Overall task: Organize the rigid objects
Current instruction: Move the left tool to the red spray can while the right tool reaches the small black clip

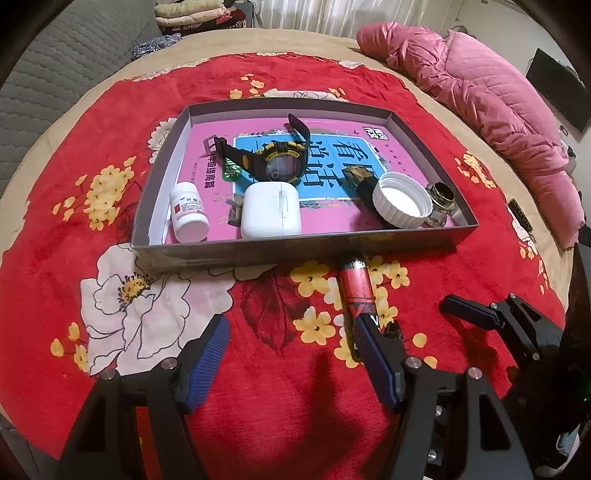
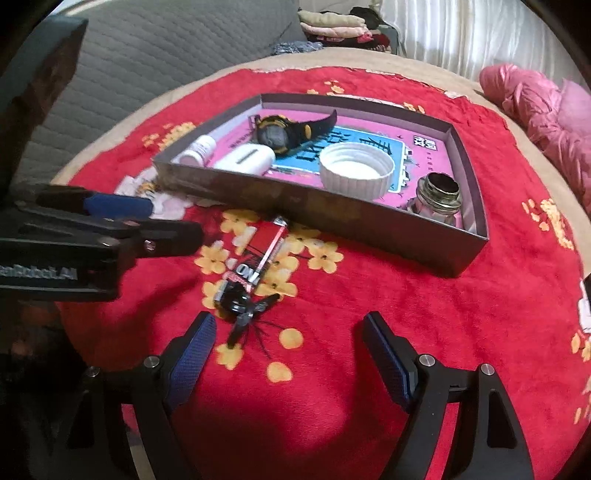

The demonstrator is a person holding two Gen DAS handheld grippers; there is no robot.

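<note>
A grey cardboard tray (image 1: 258, 253) (image 2: 332, 206) lies on the red flowered blanket. It holds a black-yellow watch (image 1: 275, 158) (image 2: 275, 131), a white earbud case (image 1: 271, 216) (image 2: 245, 158), a white pill bottle (image 1: 188, 212) (image 2: 197, 149), a white lid (image 1: 400, 205) (image 2: 356, 171) and a small glass jar (image 1: 439, 205) (image 2: 437, 199). A red lighter (image 1: 356, 286) (image 2: 258, 251) lies on the blanket in front of the tray. My left gripper (image 1: 291, 354) is open, its right finger beside the lighter. My right gripper (image 2: 290, 354) is open and empty, just short of the lighter.
A pink quilted jacket (image 1: 480, 96) (image 2: 546, 110) lies at the far right of the bed. A grey sofa (image 1: 44, 74) and folded clothes (image 1: 192, 14) are behind. The left gripper shows at the left of the right wrist view (image 2: 118, 218).
</note>
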